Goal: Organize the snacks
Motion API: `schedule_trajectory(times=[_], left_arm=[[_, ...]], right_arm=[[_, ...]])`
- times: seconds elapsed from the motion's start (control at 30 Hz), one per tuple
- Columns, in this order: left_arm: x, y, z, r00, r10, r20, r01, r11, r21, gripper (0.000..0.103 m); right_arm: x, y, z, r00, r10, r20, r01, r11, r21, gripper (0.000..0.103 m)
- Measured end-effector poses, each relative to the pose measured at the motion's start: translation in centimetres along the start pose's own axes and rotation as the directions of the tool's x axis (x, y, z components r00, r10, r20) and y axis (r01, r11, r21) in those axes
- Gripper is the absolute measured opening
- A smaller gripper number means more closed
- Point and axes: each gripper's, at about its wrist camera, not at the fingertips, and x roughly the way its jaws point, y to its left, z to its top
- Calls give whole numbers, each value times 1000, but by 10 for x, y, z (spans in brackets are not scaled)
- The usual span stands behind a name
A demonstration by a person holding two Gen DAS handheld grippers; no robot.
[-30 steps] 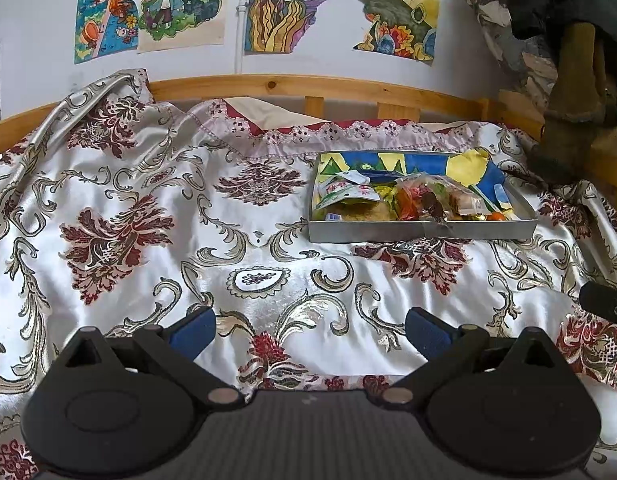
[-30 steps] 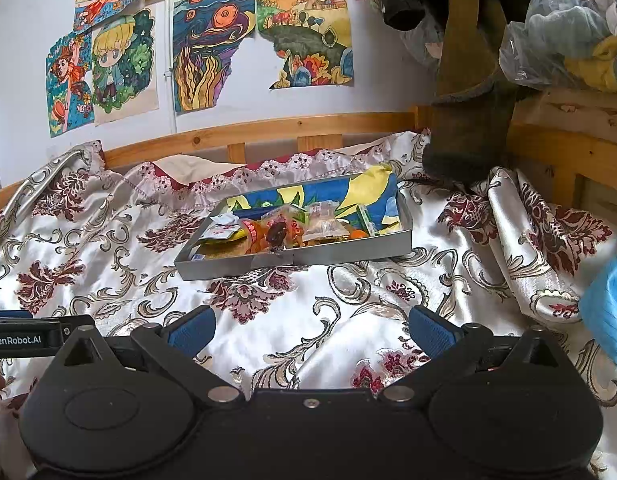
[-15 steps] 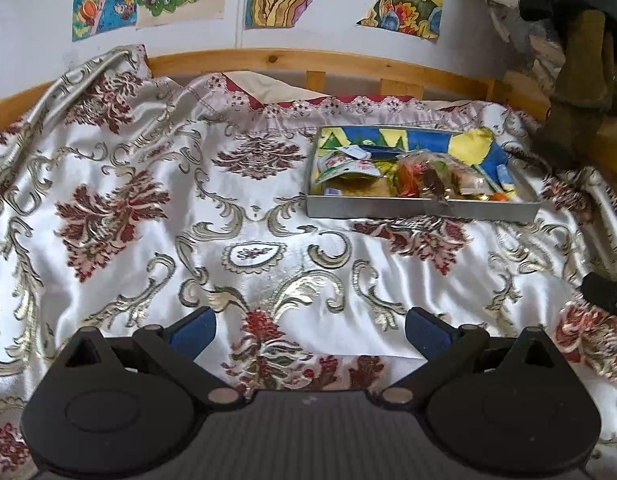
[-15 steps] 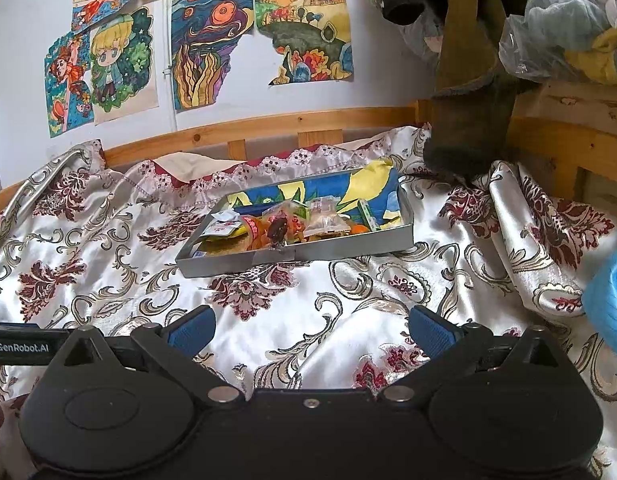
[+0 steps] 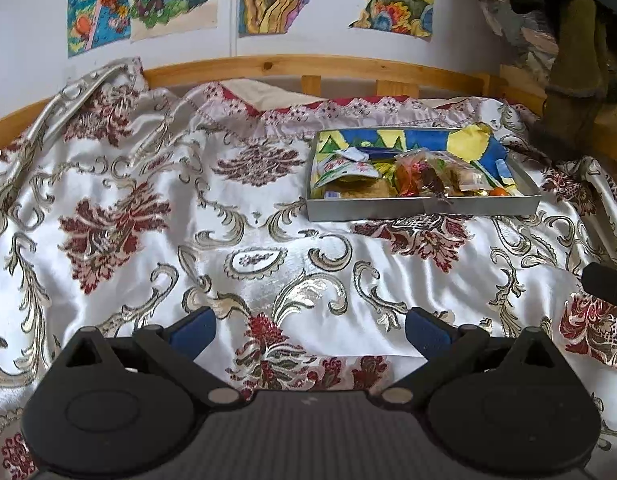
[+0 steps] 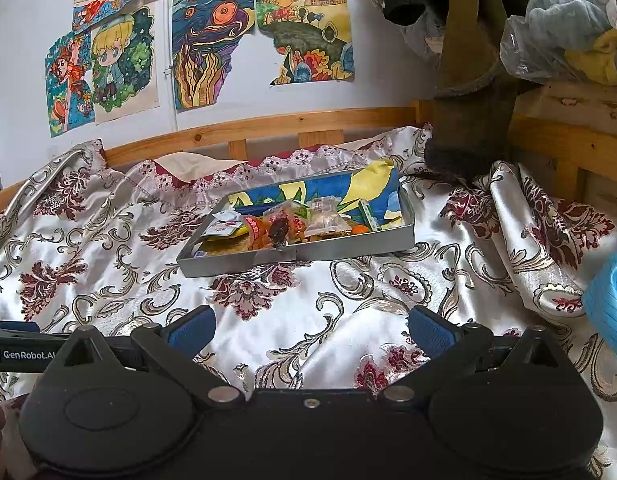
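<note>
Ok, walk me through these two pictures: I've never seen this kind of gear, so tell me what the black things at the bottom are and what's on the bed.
There is no robot here. A person holds one two-finger gripper in each hand, and each gripper carries a wide-angle camera that looks forward along its fingers. One picture comes from the left gripper, the other from the right gripper. The black shapes along the bottom are the gripper bodies, and the blue pads are the fingertips.

Both grippers are open and hold nothing. They hover over a bed covered by a shiny floral bedspread. Further back lies a shallow grey tray with a colourful lining, holding a pile of wrapped snacks. Each view also catches an edge of the other gripper. Drawings hang on the wall behind.
</note>
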Motion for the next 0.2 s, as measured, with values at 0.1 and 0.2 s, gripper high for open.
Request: schedule_trajectory(times=[0.1,0.2], left_arm=[[-1,-4,0,1000,0,8,0,1000,17,102],[-1,-4,0,1000,-1,4,1,1000,14,102]], right_arm=[[0,0,0,1000,0,0,0,1000,0,102],[-1,0,-1,1000,-1,0,1,1000,1,102]])
